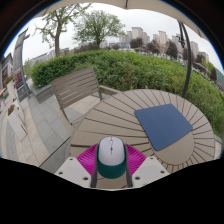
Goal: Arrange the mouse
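A white and teal computer mouse [111,156] sits between my fingers, with the magenta pads pressed against both its sides. My gripper [111,150] is shut on it and holds it over the near edge of a round slatted wooden table [110,115]. A dark blue mouse pad [163,125] lies flat on the table, ahead of the fingers and to the right. The mouse's underside is hidden.
A wooden bench [76,93] stands at the table's far left side on a paved terrace [35,130]. A green hedge [140,68] runs behind the table. A dark pole [186,55] rises at the right. Buildings and trees stand far off.
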Demonstrator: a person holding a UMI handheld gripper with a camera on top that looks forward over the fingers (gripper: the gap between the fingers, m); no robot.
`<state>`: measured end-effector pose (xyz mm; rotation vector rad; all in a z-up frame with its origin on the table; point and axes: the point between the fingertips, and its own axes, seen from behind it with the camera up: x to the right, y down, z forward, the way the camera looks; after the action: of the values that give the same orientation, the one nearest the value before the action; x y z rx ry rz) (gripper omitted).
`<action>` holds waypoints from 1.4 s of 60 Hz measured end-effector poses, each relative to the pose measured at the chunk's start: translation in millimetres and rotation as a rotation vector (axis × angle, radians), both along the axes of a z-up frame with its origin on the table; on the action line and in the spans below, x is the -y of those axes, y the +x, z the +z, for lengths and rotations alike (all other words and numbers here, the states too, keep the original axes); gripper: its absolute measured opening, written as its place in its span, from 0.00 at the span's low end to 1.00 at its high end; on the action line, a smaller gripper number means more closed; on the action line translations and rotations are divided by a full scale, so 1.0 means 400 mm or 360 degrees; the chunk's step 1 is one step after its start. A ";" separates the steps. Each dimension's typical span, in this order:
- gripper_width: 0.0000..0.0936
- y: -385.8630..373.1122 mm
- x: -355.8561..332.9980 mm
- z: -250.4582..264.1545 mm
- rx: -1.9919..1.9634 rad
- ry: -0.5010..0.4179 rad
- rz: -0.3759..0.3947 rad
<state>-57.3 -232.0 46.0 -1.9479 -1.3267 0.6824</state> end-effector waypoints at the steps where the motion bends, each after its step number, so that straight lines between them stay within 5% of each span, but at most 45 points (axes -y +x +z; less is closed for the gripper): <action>1: 0.43 -0.020 -0.015 0.018 -0.0016 -0.0001 -0.0006; 9: 0.43 -0.096 -0.223 0.228 -0.0170 0.0182 -0.0020; 15: 0.43 -0.146 -0.394 0.246 -0.0207 0.0230 -0.0089; 31: 0.44 -0.181 -0.696 -0.071 0.0004 0.0190 -0.0146; 40: 0.56 -0.166 -0.713 -0.146 0.0024 0.0113 -0.0078; 45: 0.92 -0.137 -0.726 -0.141 0.0111 0.0099 -0.0077; 47: 0.86 -0.121 -0.725 -0.116 0.0124 0.0092 -0.0074; 66: 0.91 0.264 -0.611 0.282 0.0178 0.0009 0.0033; 84: 0.91 0.600 -0.518 0.382 0.0248 0.0023 0.0137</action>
<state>182.7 -24.9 198.7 -1.9753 -1.5131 0.5694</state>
